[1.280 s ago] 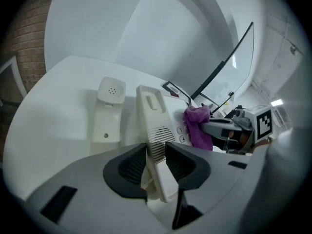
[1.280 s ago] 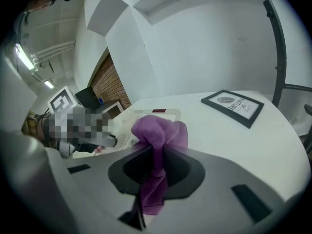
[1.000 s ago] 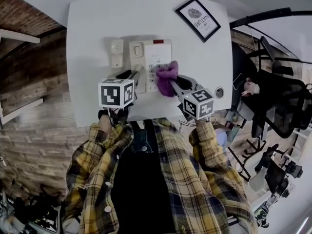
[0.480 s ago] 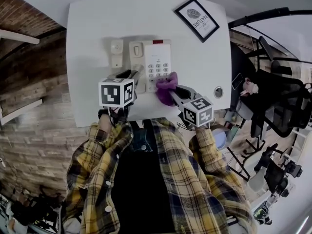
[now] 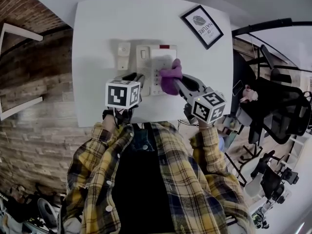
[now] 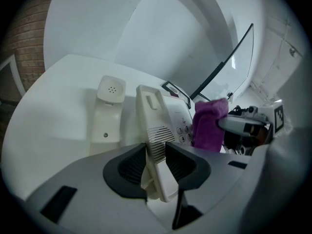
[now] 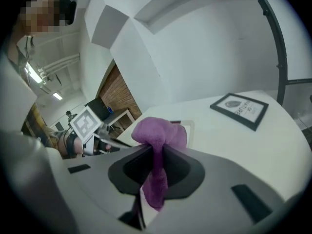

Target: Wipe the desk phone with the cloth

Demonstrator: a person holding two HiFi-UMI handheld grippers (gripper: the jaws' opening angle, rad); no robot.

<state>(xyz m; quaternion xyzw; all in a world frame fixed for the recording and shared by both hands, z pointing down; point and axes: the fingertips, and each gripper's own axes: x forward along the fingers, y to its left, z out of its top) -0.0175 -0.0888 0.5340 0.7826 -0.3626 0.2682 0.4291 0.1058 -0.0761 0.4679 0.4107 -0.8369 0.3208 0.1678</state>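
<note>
A white desk phone [image 5: 157, 65] lies mid-table, and its handset [image 5: 123, 56] lies off the cradle on the table to its left. My left gripper [image 5: 137, 78] is shut on the phone base's near left edge [image 6: 155, 155]; the handset [image 6: 108, 115] shows beside it. My right gripper [image 5: 178, 81] is shut on a purple cloth [image 5: 170, 76], which rests on the keypad's right side. The cloth [image 7: 157, 139] bunches up between the right jaws and hides most of the phone from that view. In the left gripper view the cloth [image 6: 209, 123] stands over the keys.
A black-framed picture [image 5: 202, 26] lies at the white table's [image 5: 102, 28] far right corner. Office chairs [image 5: 280, 111] stand off the table's right side and a brick wall [image 5: 29, 96] runs along the left. The person's plaid shirt presses against the near edge.
The right gripper drew the cloth toward the phone's near edge, then pushed it back up over the keypad. The left gripper has kept its hold on the base.
</note>
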